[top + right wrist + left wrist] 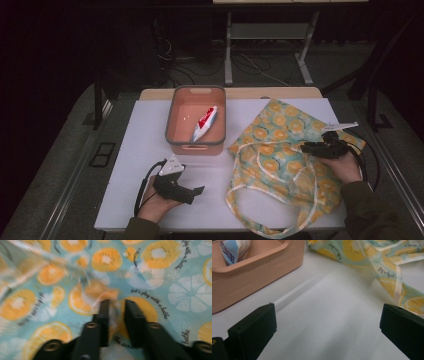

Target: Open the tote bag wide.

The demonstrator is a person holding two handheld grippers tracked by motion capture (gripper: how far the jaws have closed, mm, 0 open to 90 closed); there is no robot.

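Centrally, the citrus-print bag (280, 150) lies flat on the white table (150, 140), right of the pink bin (196, 145) holding a tube (204, 123). The right gripper (306, 147) rests on the bag, jaws slightly parted around a fold of fabric. The left gripper (200, 191) gapes wide, empty.

Two black jaws stand wide apart at the bottom of the left gripper view, with bare white table (324, 322) between them and nothing in their gap. Far left sits a peach bin (259, 270), a blue-and-white packet (233, 251) standing inside it. At the far right lies a lemon-print bag (372, 255), its pale strap (397, 283) trailing toward the right jaw.
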